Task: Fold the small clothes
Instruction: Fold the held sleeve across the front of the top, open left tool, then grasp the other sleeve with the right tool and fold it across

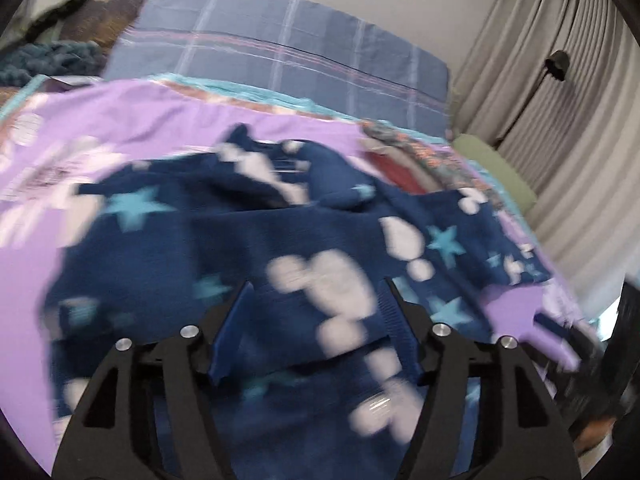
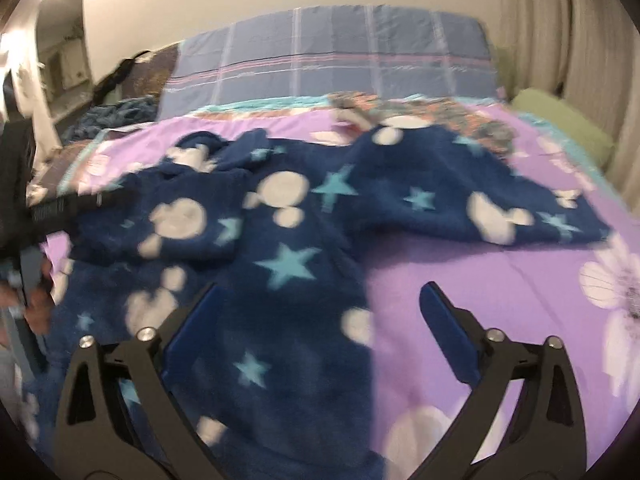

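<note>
A navy fleece garment [image 1: 248, 248] with light-blue stars and white mouse-head shapes lies on a purple flowered bedsheet [image 1: 160, 120]. My left gripper [image 1: 316, 292] is open low over its middle, and a loose fold of fleece lies between the blue pads without being pinched. In the right wrist view the garment [image 2: 288, 264] has its left sleeve [image 2: 180, 220] folded onto the body and its right sleeve [image 2: 480, 200] spread out sideways. My right gripper [image 2: 320, 288] stands open above the garment's right edge, half over fleece and half over the sheet [image 2: 480, 272]. Both views are blurred.
A blue plaid pillow [image 2: 332, 56] lies across the head of the bed. A green cushion [image 2: 560, 124] and grey curtains [image 1: 560, 80] are at the right. Dark clothes [image 2: 116, 112] are piled at the far left. A hand [image 2: 38, 304] with a black tool shows at the left edge.
</note>
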### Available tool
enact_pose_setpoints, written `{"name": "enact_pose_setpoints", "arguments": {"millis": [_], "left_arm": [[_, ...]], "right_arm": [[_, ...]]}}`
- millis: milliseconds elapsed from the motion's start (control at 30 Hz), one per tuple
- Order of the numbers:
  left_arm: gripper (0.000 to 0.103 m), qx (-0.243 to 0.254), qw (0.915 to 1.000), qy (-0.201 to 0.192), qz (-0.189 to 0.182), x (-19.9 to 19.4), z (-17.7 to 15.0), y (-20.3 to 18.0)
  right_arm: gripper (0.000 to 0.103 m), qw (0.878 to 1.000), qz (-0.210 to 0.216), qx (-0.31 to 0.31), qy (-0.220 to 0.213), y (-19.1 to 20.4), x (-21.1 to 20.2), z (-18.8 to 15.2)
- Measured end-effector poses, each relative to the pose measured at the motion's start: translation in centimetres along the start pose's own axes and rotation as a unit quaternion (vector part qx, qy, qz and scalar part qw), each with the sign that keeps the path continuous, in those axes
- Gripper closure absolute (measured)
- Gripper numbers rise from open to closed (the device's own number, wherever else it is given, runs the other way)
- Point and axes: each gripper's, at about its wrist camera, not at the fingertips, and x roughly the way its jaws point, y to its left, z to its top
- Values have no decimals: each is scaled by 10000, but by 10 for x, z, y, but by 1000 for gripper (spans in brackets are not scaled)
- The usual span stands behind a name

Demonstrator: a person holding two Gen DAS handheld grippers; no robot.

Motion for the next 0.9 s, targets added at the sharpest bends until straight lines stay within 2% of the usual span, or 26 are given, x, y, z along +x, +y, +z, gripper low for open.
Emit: {"name": "enact_pose_setpoints", "arguments": {"millis": [67, 200, 300, 333, 400, 433, 500, 533, 600, 667, 700, 767, 800, 833, 867, 900], "left_arm": [[33, 155, 9986, -104, 493, -14, -7, 18], [30, 311, 9893, -50, 1423, -34, -21, 55], [28, 393, 9738, 194, 2233, -37, -30, 86], [28, 309, 9709, 305, 2355, -35, -31, 96], [28, 89, 9733, 393, 2260, -33, -31, 111], [28, -40, 9758, 458, 2139, -29, -29, 119], [28, -116, 9729, 516, 2253, -23, -27, 129], [28, -123, 9692, 540, 2398, -18, -25, 131], [27, -196, 9638, 593, 2593, -12, -22, 136], [27, -177, 9605, 527, 2726, -14, -22, 135], [27, -112, 9583, 472, 2817, -15, -22, 133], [27, -25, 9566, 426, 2882, -16, -25, 130], [27, -1, 9566, 417, 2885, -16, -25, 130], [27, -4, 9558, 420, 2909, -15, -26, 131], [26, -10, 9556, 428, 2917, -15, -26, 130], [26, -14, 9556, 432, 2915, -14, -26, 130]], "right_arm": [[28, 9987, 407, -191, 227, 11, 21, 17], [31, 9940, 943, -153, 540, 23, 60, 43], [31, 9872, 1260, -98, 976, 33, 102, 55], [31, 9850, 1257, -75, 1184, 37, 118, 55], [30, 9786, 1351, 65, 1553, 43, 141, 49], [29, 9814, 1229, 130, 1466, 47, 147, 46], [48, 9866, 1077, -66, 1221, 58, 144, 47], [94, 9859, 1147, -231, 1200, 65, 140, 51], [94, 9887, 1106, -198, 992, 65, 123, 62], [95, 9930, 1044, -99, 545, 55, 94, 77], [95, 9959, 854, -40, 297, 46, 80, 83], [94, 9990, 437, -87, 106, 32, 71, 86], [92, 9992, 298, -186, 169, 27, 75, 83], [86, 9983, 164, -298, 476, 21, 87, 77], [74, 9965, 27, -273, 784, 13, 99, 68], [71, 9941, -151, -99, 1066, 1, 111, 57]]}}
